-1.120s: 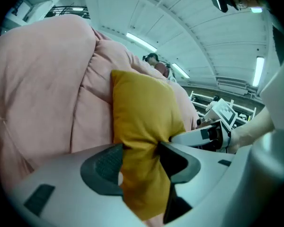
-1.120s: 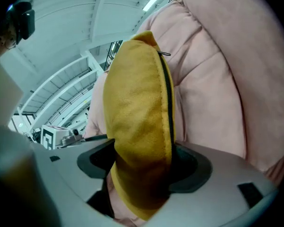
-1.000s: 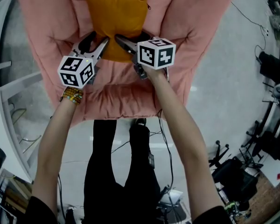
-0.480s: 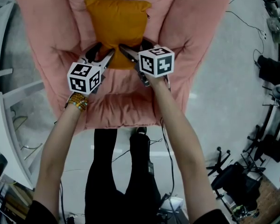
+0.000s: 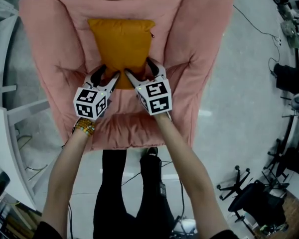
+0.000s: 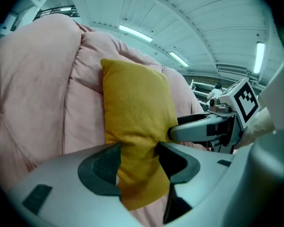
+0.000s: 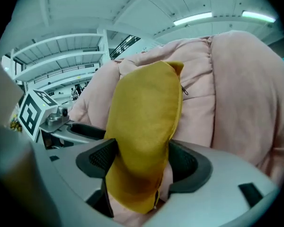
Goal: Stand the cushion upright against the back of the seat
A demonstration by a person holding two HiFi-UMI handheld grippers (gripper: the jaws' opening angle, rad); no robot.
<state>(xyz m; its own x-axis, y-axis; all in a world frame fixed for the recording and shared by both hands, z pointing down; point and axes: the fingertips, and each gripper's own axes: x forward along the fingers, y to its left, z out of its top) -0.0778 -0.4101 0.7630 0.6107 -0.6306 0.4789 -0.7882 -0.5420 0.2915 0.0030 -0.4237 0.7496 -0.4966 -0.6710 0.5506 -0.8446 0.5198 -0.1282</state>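
Observation:
A mustard-yellow cushion (image 5: 122, 44) stands upright against the back of the pink padded seat (image 5: 189, 39). My left gripper (image 5: 109, 72) is shut on its lower left edge. In the left gripper view the pads pinch the cushion (image 6: 137, 103) between the left gripper's (image 6: 139, 157) jaws. My right gripper (image 5: 139, 68) holds the lower right edge. In the right gripper view the thick cushion (image 7: 144, 108) fills the right gripper's (image 7: 137, 162) wide-set jaws, touching both pads. Each gripper shows in the other's view, close beside it.
The seat's puffy side rolls (image 5: 50, 59) rise on both sides of the cushion. The person's legs (image 5: 124, 183) stand at the seat's front edge. White furniture (image 5: 5, 123) is at the left, and cables and office chairs (image 5: 254, 193) are on the grey floor at the right.
The right gripper has rolled and drawn closer to the left one. Both have stayed on the cushion's lower edge. The cushion still stands against the seat back.

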